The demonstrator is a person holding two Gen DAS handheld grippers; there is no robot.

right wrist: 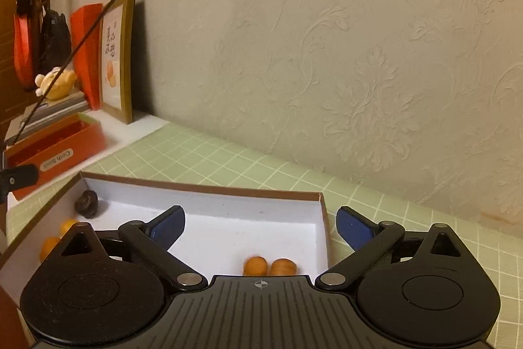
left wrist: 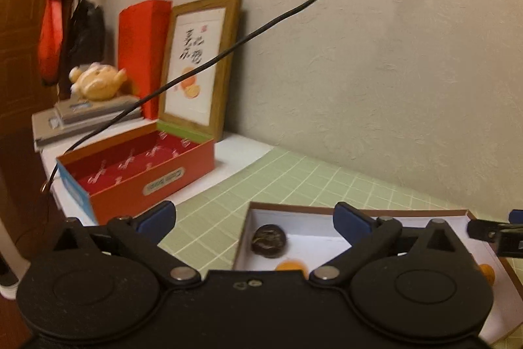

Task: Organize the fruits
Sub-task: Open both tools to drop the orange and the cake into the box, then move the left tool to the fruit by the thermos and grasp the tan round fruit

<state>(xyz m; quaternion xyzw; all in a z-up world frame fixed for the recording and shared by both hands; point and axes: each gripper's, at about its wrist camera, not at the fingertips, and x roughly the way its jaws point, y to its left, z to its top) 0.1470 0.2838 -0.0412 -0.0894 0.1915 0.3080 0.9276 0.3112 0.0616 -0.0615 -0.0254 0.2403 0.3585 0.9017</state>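
- Both grippers — left gripper (left wrist: 253,219), right gripper (right wrist: 260,226) — spread wide, holding nothing.
- Oranges (right wrist: 269,265) and dark fruit (right wrist: 86,203) already in tray (right wrist: 202,185) just ahead; red box (left wrist: 137,165) unfilled — sorting prob. unfinished.

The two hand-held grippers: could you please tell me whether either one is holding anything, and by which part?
Nothing is held. The left hand-held gripper and the right hand-held gripper are both open, with only air between their fingers.

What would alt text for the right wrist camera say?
The open, empty right gripper hovers over a shallow white-lined box on a green grid mat. Two small orange fruits lie near its fingers; a dark round fruit sits in the far left corner.
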